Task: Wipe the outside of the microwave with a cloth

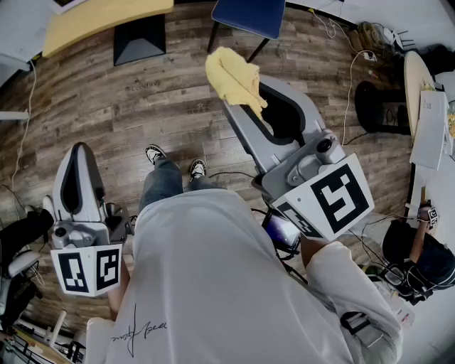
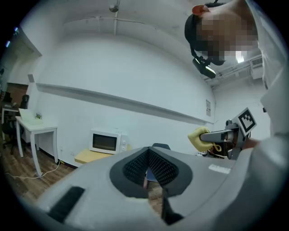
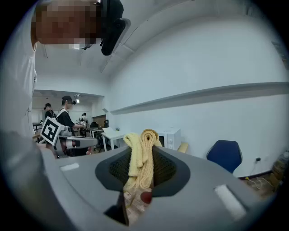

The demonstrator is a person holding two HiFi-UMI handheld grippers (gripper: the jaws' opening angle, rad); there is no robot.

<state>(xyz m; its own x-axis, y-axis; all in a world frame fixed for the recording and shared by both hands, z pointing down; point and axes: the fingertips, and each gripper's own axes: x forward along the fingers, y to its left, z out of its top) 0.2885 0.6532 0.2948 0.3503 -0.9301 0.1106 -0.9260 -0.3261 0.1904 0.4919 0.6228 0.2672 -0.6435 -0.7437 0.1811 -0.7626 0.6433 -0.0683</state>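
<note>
A: Start close in. What is the right gripper (image 3: 143, 144) doing?
B: Its jaws are pinched on a yellow cloth (image 3: 137, 158). The cloth is bunched between the pads and sticks out past the tips. From the head camera it sits at about 12 o'clock, held up over the wooden floor (image 1: 128, 92).
A: And the left gripper (image 2: 148, 151)?
B: Lower, at 8 o'clock, beside the person's white shirt (image 1: 213, 284). Its jaws are pressed together at the tips, with nothing between them.
A: Do the two touch?
B: No, they are well apart, one on each side of the body. The person's shoes (image 1: 155, 154) show between them on the floor.
A: Farther out?
B: A blue chair (image 1: 249, 14) at 12 o'clock, just past the cloth, and a low yellow table (image 1: 99, 21) at 11 o'clock.
A: Where is the microwave (image 2: 106, 141)?
B: Across the room. It is white with a dark door and stands on that yellow table against the white wall (image 2: 135, 76). From the left gripper it lies at 9 o'clock of the jaws. From the right gripper it peeks out just behind the cloth at 1 o'clock. Neither the grippers nor the cloth are near it.
A: Anything beyond?
B: A white desk (image 2: 38, 128) at 9 o'clock, along the wall, and other people (image 3: 67, 115) at the far end of the room
</note>
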